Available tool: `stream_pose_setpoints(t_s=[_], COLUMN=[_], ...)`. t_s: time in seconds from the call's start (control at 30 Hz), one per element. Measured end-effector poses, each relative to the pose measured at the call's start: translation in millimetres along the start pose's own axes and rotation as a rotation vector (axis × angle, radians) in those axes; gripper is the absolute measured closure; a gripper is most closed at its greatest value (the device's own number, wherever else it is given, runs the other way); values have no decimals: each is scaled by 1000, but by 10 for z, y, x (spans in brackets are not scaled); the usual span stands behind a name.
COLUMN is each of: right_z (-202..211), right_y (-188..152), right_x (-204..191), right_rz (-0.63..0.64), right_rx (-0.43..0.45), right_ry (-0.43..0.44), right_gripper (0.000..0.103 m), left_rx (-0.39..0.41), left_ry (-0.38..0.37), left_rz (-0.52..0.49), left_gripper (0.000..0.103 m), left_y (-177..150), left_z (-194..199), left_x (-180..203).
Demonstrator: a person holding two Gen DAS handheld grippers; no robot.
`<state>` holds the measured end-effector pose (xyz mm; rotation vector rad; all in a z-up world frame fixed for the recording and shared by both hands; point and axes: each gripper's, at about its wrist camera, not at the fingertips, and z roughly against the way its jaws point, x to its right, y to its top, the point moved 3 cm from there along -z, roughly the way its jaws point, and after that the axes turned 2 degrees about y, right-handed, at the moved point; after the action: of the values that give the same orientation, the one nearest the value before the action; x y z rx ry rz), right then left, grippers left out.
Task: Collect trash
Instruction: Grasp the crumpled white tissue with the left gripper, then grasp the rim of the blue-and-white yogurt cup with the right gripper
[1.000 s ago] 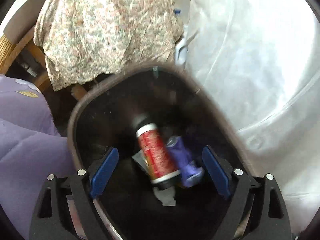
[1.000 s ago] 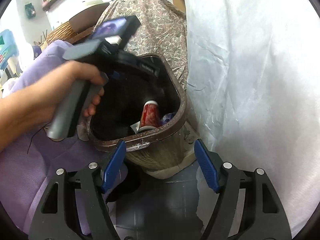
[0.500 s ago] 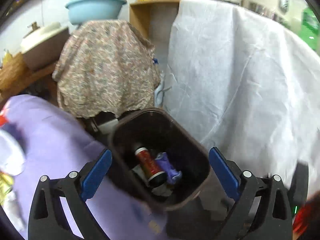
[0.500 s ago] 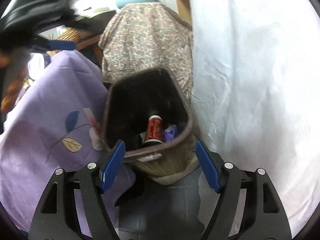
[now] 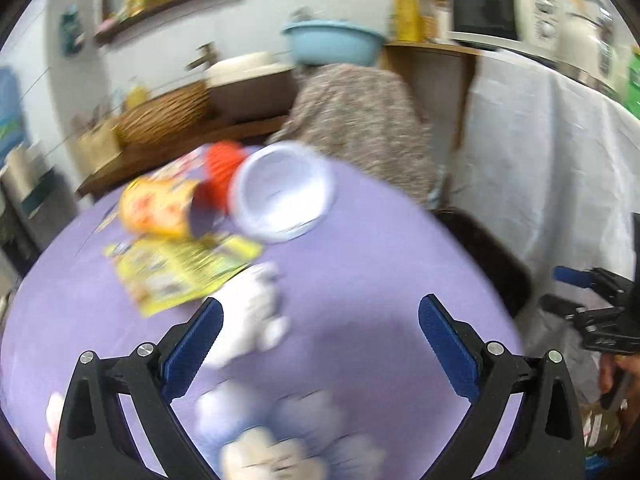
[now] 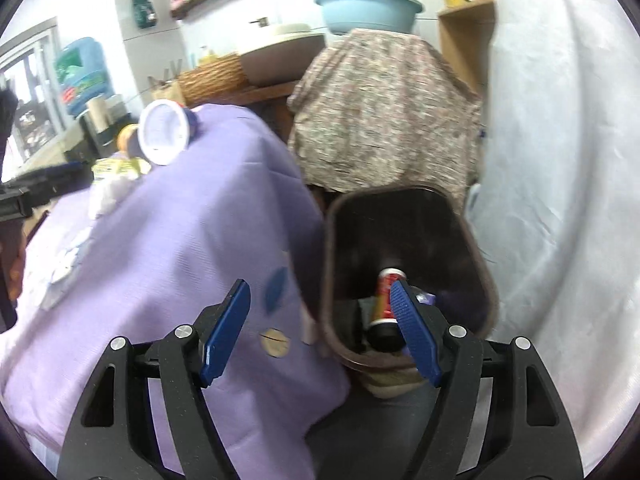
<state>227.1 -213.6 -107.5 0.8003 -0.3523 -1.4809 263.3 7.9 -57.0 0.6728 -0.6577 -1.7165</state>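
Note:
My left gripper (image 5: 320, 342) is open and empty above the purple-clothed table (image 5: 360, 272). On it lie a crumpled white tissue (image 5: 256, 316), a yellow leaflet (image 5: 180, 268), an orange-yellow snack pack (image 5: 160, 208), a red item (image 5: 220, 168) and a white round cup (image 5: 282, 192) on its side. My right gripper (image 6: 320, 328) is open and empty, low beside the table, in front of the brown bin (image 6: 404, 272). The bin holds a red can (image 6: 386, 300) and a purple wrapper (image 6: 426, 298). The cup also shows in the right wrist view (image 6: 164, 132).
A floral-covered object (image 6: 384, 116) stands behind the bin, with a white-draped surface (image 6: 560, 160) to the right. A blue basin (image 5: 332, 42), a wicker basket (image 5: 164, 116) and a microwave (image 5: 484, 12) are at the back. The right gripper's handle (image 5: 600, 312) shows at the left wrist view's right edge.
My left gripper has lifted from over the bin and swung left to the table top. My right gripper has shifted slightly left and closer to the bin.

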Motion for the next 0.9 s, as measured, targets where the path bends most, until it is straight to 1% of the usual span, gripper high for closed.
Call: stream_pose_setpoints(t_s=[0.13, 0.23, 0.3, 0.33, 0.37, 0.4, 0.5, 0.53, 0.57, 0.63, 0.67, 0.9], right_z=[-12, 18, 44, 58, 67, 76, 85, 71, 62, 36, 19, -157], right_y=[80, 134, 177, 193, 215, 237, 310, 338, 355, 375, 384, 519], right_x=[-255, -445, -547, -574, -608, -633, -699, -729, -754, -800, -824, -1023], right_rz=[39, 85, 117, 127, 134, 139, 150, 155, 160, 169, 171, 184], right_rx=[2, 11, 15, 16, 18, 18, 19, 18, 17, 12, 7, -28], right_ry=[36, 45, 48, 51, 56, 62, 74, 78, 82, 88, 94, 154], right_gripper=[30, 30, 31, 30, 30, 31, 31, 31, 31, 31, 30, 31], left_rx=[-39, -69, -79, -97, -104, -109, -112, -113, -114, -114, -112, -79], left_ry=[54, 44, 43, 32, 18, 0, -12, -20, -36, -46, -49, -64], left_rz=[27, 53, 69, 80, 86, 93, 108, 110, 122, 137, 139, 163], left_gripper=[6, 7, 13, 20, 31, 36, 50, 58, 60, 66, 68, 71], left_y=[-93, -102, -117, -115, -149, -147, -154, -154, -160, -157, -158, -199], left_z=[-160, -347, -414, -466, -469, -489, -489, -488, -463, -443, -417, -246], left_x=[-258, -352, -392, -404, -421, -425, -432, -439, -440, -477, -490, -565])
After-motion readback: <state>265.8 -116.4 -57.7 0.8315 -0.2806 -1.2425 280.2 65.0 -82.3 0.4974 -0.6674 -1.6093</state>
